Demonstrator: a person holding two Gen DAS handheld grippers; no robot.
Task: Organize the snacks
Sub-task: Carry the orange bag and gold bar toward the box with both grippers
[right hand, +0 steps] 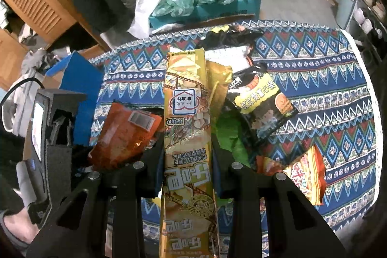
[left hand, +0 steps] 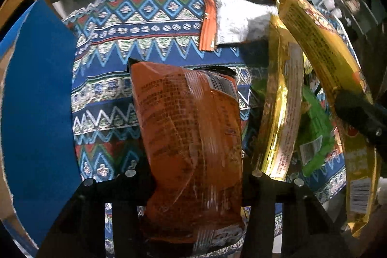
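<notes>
I'm gripping an orange snack bag (left hand: 193, 149) between the fingers of my left gripper (left hand: 196, 175), holding it above the patterned cloth (left hand: 116, 79), beside the blue box (left hand: 38, 93). My right gripper (right hand: 187, 161) is clamping a long yellow packet (right hand: 186, 117) — it's standing over the heap of snacks, with a green bag (right hand: 229, 132) and a black bag (right hand: 263, 100) just to its right.
</notes>
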